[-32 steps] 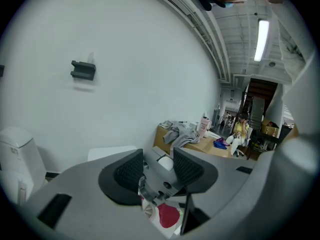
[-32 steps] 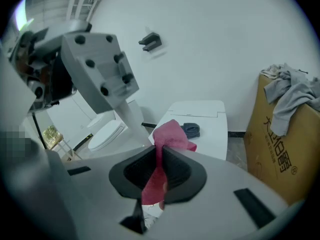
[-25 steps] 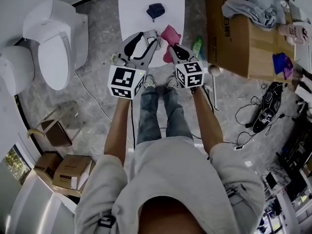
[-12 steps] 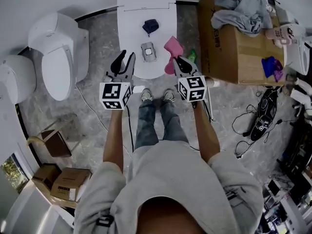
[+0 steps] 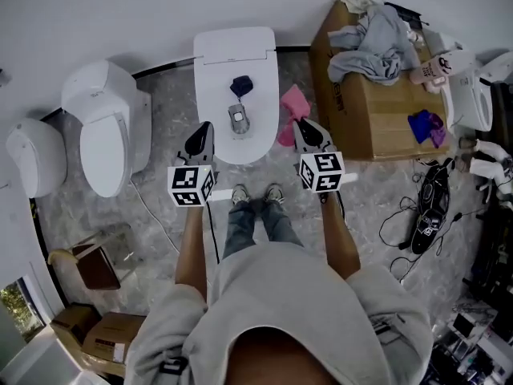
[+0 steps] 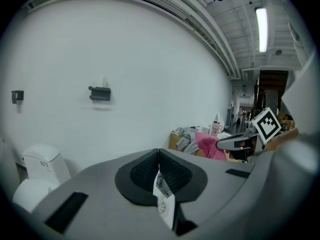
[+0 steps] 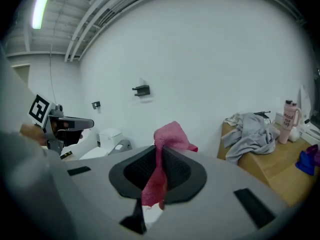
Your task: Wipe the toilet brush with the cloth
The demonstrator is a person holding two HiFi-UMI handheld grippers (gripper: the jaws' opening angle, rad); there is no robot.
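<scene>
My right gripper [image 5: 298, 124] is shut on the pink cloth [image 5: 292, 105], which it holds up beside the right edge of the white toilet lid [image 5: 260, 58]. In the right gripper view the cloth [image 7: 169, 135] sticks up between the pressed pads. My left gripper [image 5: 202, 127] hangs at the lid's left edge, shut with nothing in it [image 6: 158, 171]. A small grey object [image 5: 237, 119] and a dark blue one [image 5: 240, 84] lie on the lid. I cannot make out the toilet brush for certain.
Two more white toilets [image 5: 104, 127] [image 5: 36, 155] stand to the left. A cardboard box [image 5: 365, 111] with grey clothes [image 5: 377, 38] on top is at the right. Cables and gear [image 5: 425, 215] litter the floor at the right, small boxes [image 5: 108, 339] at the lower left.
The left gripper drew back from the small grey object on the lid, left it there and shut. Both grippers rose, the right one carrying the pink cloth.
</scene>
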